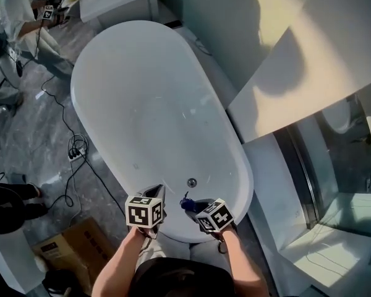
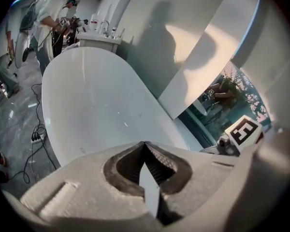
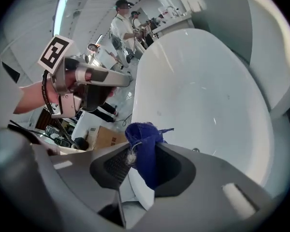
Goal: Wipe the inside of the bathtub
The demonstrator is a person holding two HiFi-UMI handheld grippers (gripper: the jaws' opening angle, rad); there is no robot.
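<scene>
Head view, looking steeply down: the white oval bathtub (image 1: 148, 104) fills the middle of the frame, its long axis running away from me, with the drain (image 1: 191, 182) near the end closest to my position. I hold both grippers over that near end. The right gripper (image 3: 135, 153) has its jaws clamped on a bunched dark-blue cloth (image 3: 144, 146), which pokes out beyond the jaw tips. Gripped this way, the protruding wad, not the hard jaws, would be what meets the tub's surface. In the head view the cloth sits just beside the drain, over the inner slope of the near end; I cannot tell whether it touches the surface. The left gripper (image 2: 144, 145) has its jaws brought together at the tips with nothing between them. I judge it is held closed beside the right one, above the near rim, to leave the wiping hand free room. The tub's interior appears smooth and glossy, with only small highlights and no visible streaks or dirt. The scene therefore fits equally a cloth about to sweep the basin and a cloth lifted at the close of a sweep. Outside the tub, a cardboard box (image 1: 74, 243) and cables (image 1: 74, 150) lie on the floor to the left, and a person (image 1: 12, 17) stands well apart, beyond the far end.
</scene>
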